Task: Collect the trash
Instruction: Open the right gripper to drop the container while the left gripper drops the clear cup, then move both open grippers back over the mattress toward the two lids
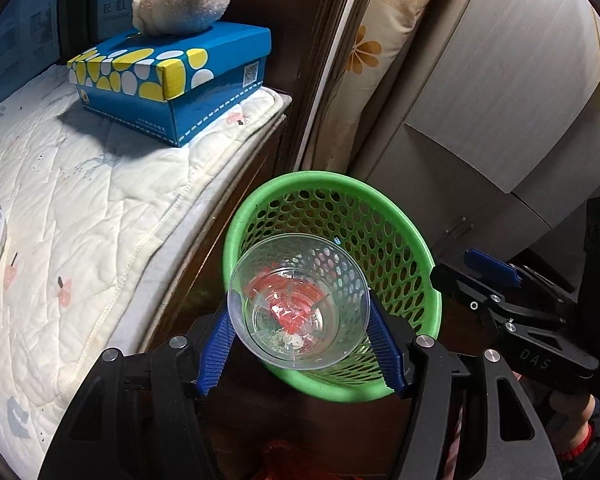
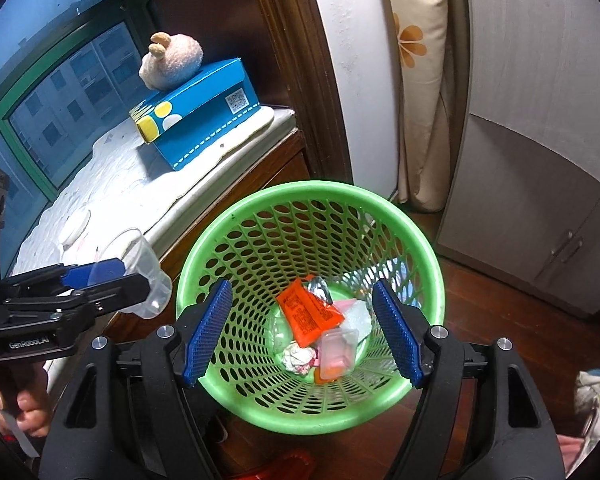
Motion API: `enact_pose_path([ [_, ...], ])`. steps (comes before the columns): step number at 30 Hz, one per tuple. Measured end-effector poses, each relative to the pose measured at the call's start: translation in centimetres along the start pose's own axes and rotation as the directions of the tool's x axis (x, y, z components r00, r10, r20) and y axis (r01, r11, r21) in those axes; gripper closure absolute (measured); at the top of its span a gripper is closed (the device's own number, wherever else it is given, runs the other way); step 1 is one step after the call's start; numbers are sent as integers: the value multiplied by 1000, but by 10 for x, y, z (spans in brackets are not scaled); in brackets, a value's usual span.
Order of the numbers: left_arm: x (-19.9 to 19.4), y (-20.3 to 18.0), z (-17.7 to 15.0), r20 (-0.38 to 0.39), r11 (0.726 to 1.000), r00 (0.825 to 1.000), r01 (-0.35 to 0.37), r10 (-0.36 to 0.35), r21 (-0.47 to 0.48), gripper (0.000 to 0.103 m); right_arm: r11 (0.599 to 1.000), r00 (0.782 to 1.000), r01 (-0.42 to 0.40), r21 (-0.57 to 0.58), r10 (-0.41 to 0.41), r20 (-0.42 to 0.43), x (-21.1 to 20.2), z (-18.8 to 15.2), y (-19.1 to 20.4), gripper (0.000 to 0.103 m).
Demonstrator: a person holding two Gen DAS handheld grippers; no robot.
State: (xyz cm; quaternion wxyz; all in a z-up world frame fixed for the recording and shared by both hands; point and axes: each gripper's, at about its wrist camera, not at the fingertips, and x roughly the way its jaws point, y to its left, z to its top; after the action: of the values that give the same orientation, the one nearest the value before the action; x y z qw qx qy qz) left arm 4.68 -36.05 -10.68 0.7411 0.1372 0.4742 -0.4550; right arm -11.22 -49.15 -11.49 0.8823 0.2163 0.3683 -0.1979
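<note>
The left gripper has the clear plastic cup pinched across its rim, mouth facing the wrist camera, and it hangs right at the near edge of the green basket on the floor beside the window seat. The drop is the step in hand, and the smart play looks like carrying the cup a touch further over the opening, past the rim, before letting go, so it cannot clip the edge and bounce out. Down inside there is an orange wrapper, a crumpled paper ball and a small clear tub. The left jaws are clamped on the cup walls, blue pads pressing both sides. The right gripper hovers over the basket, jaws wide apart, holding nothing.
</note>
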Motion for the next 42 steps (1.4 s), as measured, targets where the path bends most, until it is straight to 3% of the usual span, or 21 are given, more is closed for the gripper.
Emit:
enact_pose_path([
  [10, 20, -11, -2, -21, 999, 999, 45, -45, -3, 37, 1000, 1000, 11, 28, -11, -3, -3, -6, -12, 30],
  [11, 19, -10, -3, -16, 999, 999, 43, -43, -7, 33, 1000, 1000, 12, 29, -12, -1, -4, -7, -13, 30],
  [18, 4, 5, -12, 3, 999, 1000, 31, -31, -38, 33, 1000, 1000, -3, 20, 3, 0, -6, -7, -5, 30],
  [28, -45, 60, -28, 57, 989, 996, -66, 74, -134, 33, 996, 998, -66, -53, 66, 0, -5, 0, 37, 28],
  [35, -84, 111, -41, 95, 963, 978, -160, 184, -219, 33, 984, 992, -129, -125, 128, -17, 5, 7, 85, 27],
  [42, -117, 174, -55, 108, 915, 947, -258, 304, -308, 15, 962, 981, -193, -192, 190, -38, 18, 15, 136, 25],
])
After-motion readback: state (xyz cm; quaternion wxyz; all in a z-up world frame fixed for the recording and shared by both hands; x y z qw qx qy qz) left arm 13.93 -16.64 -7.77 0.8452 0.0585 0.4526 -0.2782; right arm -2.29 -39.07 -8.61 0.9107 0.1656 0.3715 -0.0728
